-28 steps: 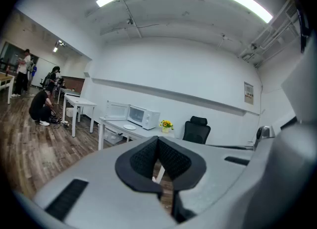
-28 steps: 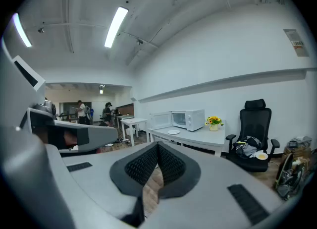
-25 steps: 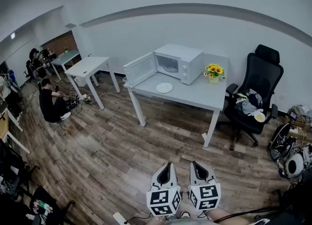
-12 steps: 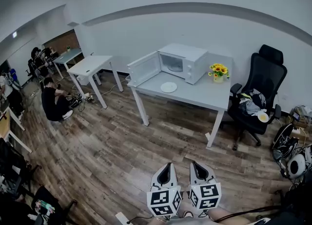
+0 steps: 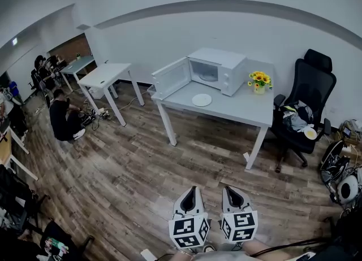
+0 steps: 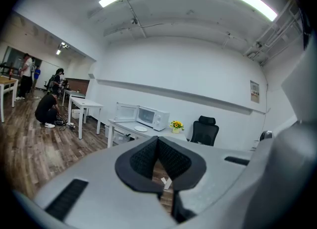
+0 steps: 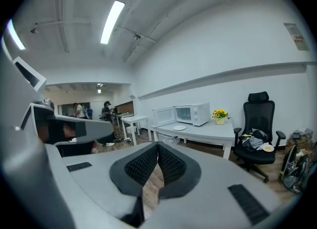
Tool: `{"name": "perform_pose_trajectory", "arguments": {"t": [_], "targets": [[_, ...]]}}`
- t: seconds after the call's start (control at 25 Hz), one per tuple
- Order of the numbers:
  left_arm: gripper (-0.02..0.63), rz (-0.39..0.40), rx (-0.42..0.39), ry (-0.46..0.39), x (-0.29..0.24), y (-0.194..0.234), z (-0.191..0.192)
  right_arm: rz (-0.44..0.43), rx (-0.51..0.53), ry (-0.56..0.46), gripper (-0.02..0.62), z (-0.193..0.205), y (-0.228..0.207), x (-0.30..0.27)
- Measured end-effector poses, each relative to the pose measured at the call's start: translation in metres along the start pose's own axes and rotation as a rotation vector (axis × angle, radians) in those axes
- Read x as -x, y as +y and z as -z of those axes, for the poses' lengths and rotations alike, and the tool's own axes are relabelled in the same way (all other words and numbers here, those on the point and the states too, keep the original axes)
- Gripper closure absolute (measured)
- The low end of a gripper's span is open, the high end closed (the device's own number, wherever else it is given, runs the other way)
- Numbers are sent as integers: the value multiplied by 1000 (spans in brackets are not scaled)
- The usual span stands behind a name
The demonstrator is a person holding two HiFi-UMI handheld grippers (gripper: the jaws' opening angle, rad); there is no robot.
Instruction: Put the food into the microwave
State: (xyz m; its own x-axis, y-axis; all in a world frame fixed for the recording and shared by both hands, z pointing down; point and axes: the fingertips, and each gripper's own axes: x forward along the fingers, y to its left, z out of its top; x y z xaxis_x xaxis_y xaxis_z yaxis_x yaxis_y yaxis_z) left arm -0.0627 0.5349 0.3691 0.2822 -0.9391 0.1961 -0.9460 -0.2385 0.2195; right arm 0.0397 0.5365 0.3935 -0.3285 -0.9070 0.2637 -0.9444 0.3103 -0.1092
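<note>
**Fingers (image 6: 143,159) clenched, nothing grabbed yet**

Both pairs are seen pressed together with nothing between them, on the left gripper (image 5: 193,189) and the right gripper (image 5: 227,188) alike. Compared with a second ago, the grey rectangular table (image 5: 237,110) and the boxy white microwave (image 5: 218,70) are shown shifted right and a touch bigger in the head view, so the walk-up is judged underway.

The yellow food (image 5: 310,133) is guessed to be on the small white dish on the black office chair (image 5: 314,82), well apart from both grippers. It is too tiny for any long axis to be told.

The microwave's long side is laid along the wall, with its door (image 5: 169,77) swung open leftward and the cavity faced into the room.
</note>
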Motion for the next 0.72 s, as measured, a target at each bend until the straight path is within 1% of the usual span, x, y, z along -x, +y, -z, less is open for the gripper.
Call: {"name": "perform_pose_trajectory", "arguments": {"t": [0.4,0.72], "targets": [[604,8,11,27,-19,27,4,31,-11,39,578,9,4,-26],[604,13,-11,35,-55,34,2,44,-12,51,578,11,-14,-62]]}}
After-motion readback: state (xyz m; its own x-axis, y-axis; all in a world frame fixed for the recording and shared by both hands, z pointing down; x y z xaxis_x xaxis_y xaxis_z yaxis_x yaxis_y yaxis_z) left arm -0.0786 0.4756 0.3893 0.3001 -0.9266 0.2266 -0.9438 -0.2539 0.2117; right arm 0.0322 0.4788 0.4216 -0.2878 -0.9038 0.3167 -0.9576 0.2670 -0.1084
